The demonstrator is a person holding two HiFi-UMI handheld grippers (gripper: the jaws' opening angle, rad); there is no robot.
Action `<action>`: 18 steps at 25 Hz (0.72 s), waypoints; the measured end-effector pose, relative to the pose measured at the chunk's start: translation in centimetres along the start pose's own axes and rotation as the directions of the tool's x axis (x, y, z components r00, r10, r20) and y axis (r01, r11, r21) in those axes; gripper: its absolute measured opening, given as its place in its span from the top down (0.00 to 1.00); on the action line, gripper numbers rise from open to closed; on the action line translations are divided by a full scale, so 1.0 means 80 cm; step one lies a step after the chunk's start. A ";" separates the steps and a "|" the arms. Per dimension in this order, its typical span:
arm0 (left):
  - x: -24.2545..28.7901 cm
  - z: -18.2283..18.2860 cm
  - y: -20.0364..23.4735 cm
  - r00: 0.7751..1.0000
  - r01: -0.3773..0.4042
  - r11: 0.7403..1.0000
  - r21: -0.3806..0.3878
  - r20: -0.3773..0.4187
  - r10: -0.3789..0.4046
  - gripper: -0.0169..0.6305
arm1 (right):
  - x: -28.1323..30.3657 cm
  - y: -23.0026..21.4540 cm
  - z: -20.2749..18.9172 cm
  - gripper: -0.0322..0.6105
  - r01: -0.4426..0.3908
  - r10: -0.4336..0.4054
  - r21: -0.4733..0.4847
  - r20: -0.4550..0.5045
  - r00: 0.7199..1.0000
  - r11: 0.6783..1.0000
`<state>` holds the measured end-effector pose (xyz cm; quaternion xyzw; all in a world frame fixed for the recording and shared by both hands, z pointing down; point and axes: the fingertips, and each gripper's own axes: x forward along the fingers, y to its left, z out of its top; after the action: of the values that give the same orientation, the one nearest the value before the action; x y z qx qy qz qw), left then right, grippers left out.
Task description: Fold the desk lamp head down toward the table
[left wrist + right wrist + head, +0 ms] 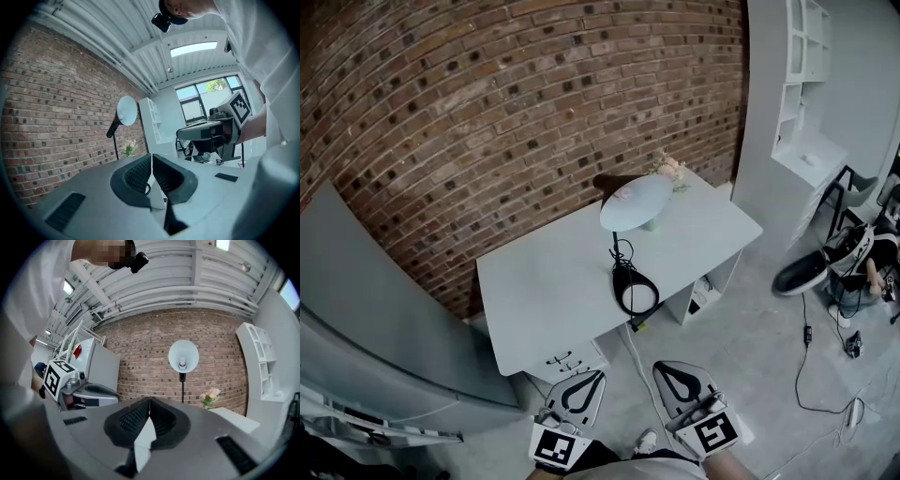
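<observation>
Left fingers: the left gripper (151, 159) has its fingers pressed together with nothing between them; it touches nothing and is held level, well short of the desk lamp (635, 203).
Right fingers: the right gripper (149, 403) is likewise closed and empty, pointed straight at the lamp from well apart, just beside the left gripper.
Task's thing: the lamp stands on the bench (553, 281), its lamp head (183, 356) raised on a thin black stem with the open shade facing the person. Its round base (636, 292) sits near the bench edge closest to the grippers.
Surface: a pale bench, bare on the lamp's left. A small bunch of pink flowers (670, 169) stands just behind the lamp head.
Room: a brick wall (487, 112) rises behind the lamp, with a white shelf unit (802, 75) to its right and a grey cabinet (375, 319) far to its left. On the grey floor (750, 356), a thin cable (806, 366) trails to the lamp's right.
Hard to make out: the dark clutter at the far right of the lamp is cut off by the head view's edge. The stem nearly vanishes against the brick in the right gripper view.
</observation>
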<state>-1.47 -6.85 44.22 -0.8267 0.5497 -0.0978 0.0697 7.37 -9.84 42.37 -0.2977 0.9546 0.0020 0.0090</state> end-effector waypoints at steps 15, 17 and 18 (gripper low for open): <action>0.047 -0.004 0.021 0.998 0.046 0.998 -0.045 0.051 -0.043 0.95 | 0.016 -0.034 0.019 0.92 0.061 -0.062 -0.052 -0.006 0.998 0.997; 0.054 0.002 0.028 0.996 0.053 0.998 -0.043 0.067 -0.050 0.95 | 0.023 -0.037 0.025 0.92 0.068 -0.068 -0.059 -0.005 0.998 0.996; 0.057 0.005 0.032 0.996 0.054 0.998 -0.038 0.074 -0.051 0.95 | 0.026 -0.039 0.028 0.92 0.070 -0.070 -0.063 -0.005 0.998 0.996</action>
<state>-1.95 -12.05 43.66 -0.8450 0.5268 -0.0583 0.0706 7.45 -13.61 40.12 -0.3310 0.9431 0.0307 -0.0038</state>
